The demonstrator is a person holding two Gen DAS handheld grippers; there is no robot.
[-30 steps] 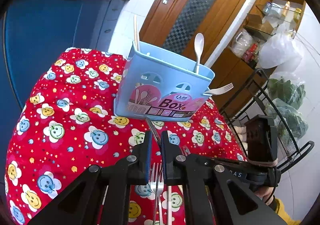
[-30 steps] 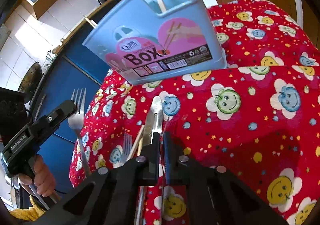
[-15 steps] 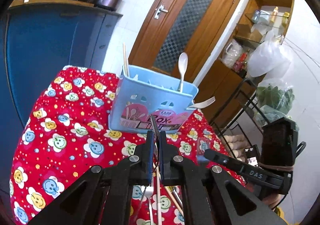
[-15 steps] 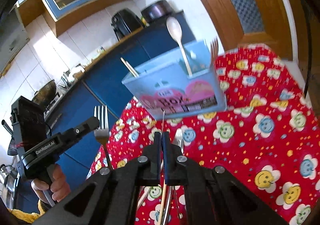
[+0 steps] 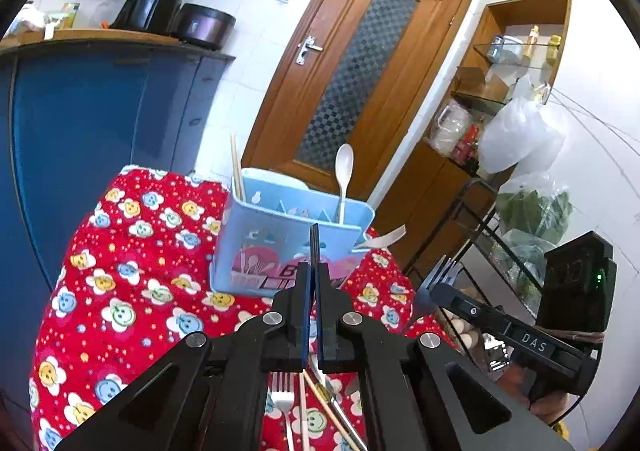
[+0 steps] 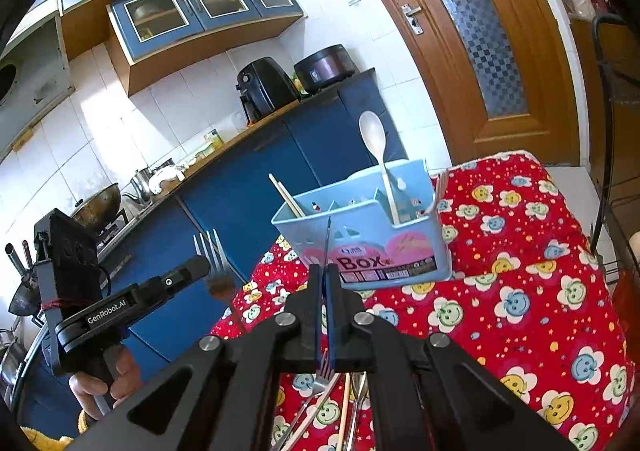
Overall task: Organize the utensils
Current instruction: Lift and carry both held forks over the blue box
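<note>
Above the red-clothed bench (image 5: 120, 291), we are now holding a fork in each gripper, fingers clamped, both lifted off the pile toward the blue box (image 5: 280, 251).

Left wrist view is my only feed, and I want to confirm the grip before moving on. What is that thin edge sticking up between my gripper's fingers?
Observer: The right wrist view shows it side-on. It is a silver metal fork, tines up, in the shut left gripper.
Operator: Where along it is the grip?
Observer: At the neck just below the tines. The handle hangs down beneath the gripper.
</note>
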